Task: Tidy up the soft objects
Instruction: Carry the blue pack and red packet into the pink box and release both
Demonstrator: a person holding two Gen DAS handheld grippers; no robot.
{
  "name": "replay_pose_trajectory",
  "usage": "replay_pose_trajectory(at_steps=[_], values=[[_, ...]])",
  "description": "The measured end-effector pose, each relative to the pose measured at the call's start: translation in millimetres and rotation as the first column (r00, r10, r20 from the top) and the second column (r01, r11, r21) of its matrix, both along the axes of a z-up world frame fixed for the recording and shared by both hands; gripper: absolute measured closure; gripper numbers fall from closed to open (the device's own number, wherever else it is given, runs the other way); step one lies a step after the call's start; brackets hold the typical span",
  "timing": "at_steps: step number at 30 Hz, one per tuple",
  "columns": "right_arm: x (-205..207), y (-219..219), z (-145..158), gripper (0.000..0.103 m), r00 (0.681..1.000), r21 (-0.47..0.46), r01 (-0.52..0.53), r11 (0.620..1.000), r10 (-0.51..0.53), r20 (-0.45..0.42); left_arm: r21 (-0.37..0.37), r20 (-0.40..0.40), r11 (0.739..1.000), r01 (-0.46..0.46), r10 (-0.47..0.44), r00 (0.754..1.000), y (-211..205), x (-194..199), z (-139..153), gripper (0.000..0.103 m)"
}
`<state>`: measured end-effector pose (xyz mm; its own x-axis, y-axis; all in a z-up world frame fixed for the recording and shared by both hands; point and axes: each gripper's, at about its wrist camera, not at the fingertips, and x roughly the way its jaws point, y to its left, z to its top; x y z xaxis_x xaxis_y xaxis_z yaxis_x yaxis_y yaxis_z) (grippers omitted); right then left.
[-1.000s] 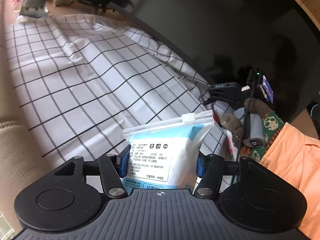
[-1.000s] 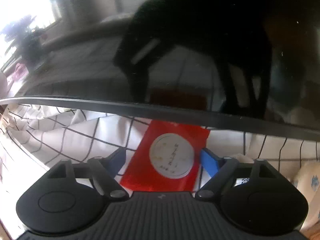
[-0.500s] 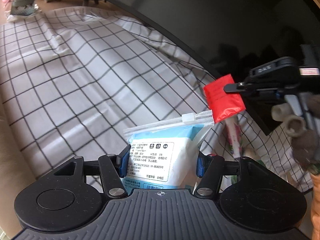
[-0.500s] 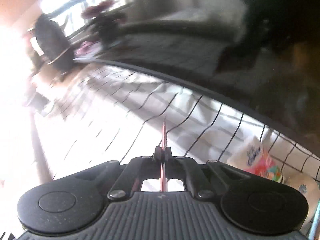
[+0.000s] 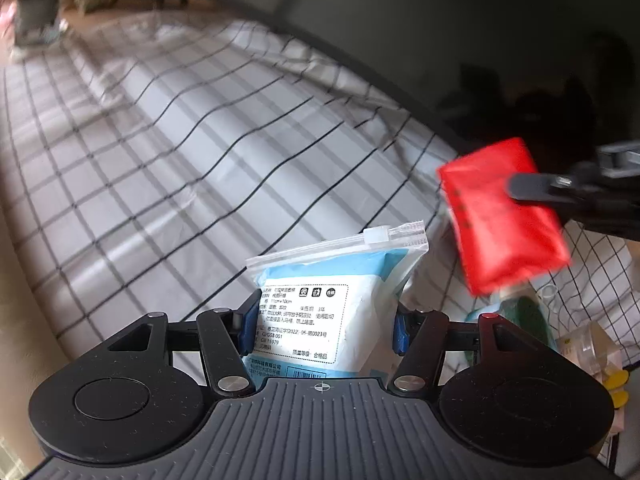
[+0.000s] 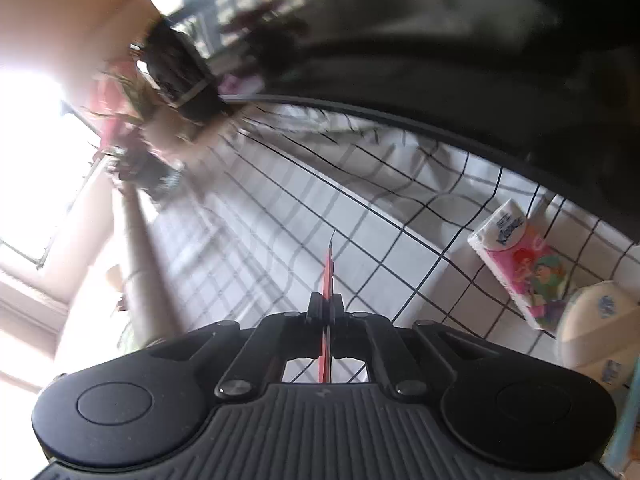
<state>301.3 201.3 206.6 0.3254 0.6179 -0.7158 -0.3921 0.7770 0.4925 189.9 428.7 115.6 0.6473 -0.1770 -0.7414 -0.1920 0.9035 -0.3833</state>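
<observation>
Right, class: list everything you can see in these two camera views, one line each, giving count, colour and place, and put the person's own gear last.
Pouch: one, red, in the air, pinched in the right hand-held gripper.
Bag: one, blue and white, zip-top, between the left gripper's pads.
Tissue pack: one, pink and white, on the cloth at right.
Cloth: one, white with black grid, spread out flat.
Plant pot: one, grey, far left, blurred.
Left hand-held gripper: black, blue pads, shut on the bag.
Right hand-held gripper: black, shut on the pouch.

Right hand-held gripper [image 6: 329, 308] pinching red packet [image 6: 329, 276] edge-on, checked cloth [image 6: 380, 208]
</observation>
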Motion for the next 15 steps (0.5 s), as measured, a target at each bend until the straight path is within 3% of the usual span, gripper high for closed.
replay_pose_trajectory(at_steps=[7,15], values=[[-46.4,-96.8,46.6,0.1,0.991,0.024,0.07,0.997,-0.073,0.115,0.069,0.035,0.994,0.09,-0.093,0.995,-61.4,12.6,33.7,0.039],[-90.6,-217.9,42.4,0.1,0.961,0.003,0.231,0.973,-0.229,0.158,0.114,0.055,0.974,0.196,-0.203,0.978,-151.4,24.5,53.9,0.039]])
